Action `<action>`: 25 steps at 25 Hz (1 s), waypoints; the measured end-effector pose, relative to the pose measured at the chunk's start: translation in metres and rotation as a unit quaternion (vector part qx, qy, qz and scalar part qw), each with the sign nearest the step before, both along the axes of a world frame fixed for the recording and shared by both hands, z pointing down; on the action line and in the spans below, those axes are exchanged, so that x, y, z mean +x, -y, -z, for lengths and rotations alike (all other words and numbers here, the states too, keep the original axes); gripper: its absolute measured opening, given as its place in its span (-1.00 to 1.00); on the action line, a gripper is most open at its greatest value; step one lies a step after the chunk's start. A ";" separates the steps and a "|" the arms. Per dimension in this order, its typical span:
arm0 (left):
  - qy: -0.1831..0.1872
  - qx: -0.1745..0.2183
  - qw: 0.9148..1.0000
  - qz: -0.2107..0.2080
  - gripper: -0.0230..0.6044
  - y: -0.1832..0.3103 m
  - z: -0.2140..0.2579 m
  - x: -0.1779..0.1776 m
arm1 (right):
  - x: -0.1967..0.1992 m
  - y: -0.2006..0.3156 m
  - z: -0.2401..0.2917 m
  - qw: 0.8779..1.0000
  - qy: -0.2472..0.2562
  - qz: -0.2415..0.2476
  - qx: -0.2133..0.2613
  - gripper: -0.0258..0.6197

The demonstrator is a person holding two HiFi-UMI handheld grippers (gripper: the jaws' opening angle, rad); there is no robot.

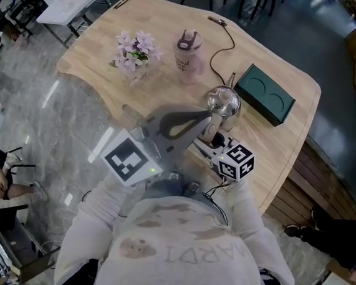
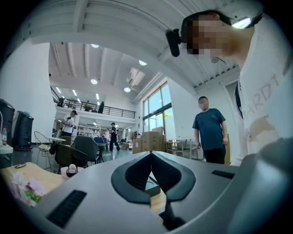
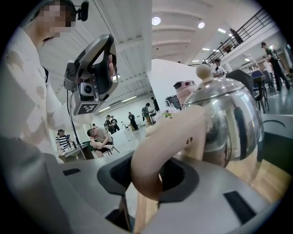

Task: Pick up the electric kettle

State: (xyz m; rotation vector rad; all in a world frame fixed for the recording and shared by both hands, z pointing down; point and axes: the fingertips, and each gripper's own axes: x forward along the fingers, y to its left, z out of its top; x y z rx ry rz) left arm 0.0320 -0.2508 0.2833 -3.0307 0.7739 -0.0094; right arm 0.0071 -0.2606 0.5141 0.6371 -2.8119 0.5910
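Observation:
The electric kettle (image 1: 223,102) is shiny steel with a pale beige handle (image 1: 214,128), and it stands on the wooden table (image 1: 104,63) near its front right. In the right gripper view the kettle's body (image 3: 229,114) fills the right side. Its handle (image 3: 169,137) curves down between the jaws, and both dark pads press on it. My right gripper (image 1: 211,137) (image 3: 152,170) is therefore shut on the handle. My left gripper (image 1: 206,114) (image 2: 151,154) hangs raised just left of the kettle, its tips together and nothing in them.
On the table behind the kettle are a pink tumbler (image 1: 187,57), a bunch of pale flowers (image 1: 135,52), a dark green box (image 1: 264,94) and a thin cable (image 1: 223,49). A person in a blue shirt (image 2: 209,132) stands beyond the table.

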 end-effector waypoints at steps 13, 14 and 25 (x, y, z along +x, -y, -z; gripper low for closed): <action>0.015 0.004 1.000 0.006 -0.88 -0.012 0.001 -0.013 | -0.004 0.002 0.005 0.999 -0.016 -0.011 0.036 -0.50; 0.017 0.005 1.000 0.007 -0.88 -0.012 0.001 -0.015 | -0.005 0.002 0.006 0.999 -0.015 -0.011 0.038 -0.50; 0.008 0.015 1.000 0.013 -0.88 -0.029 0.005 -0.029 | -0.018 -0.013 0.051 0.997 0.005 0.001 0.079 -0.48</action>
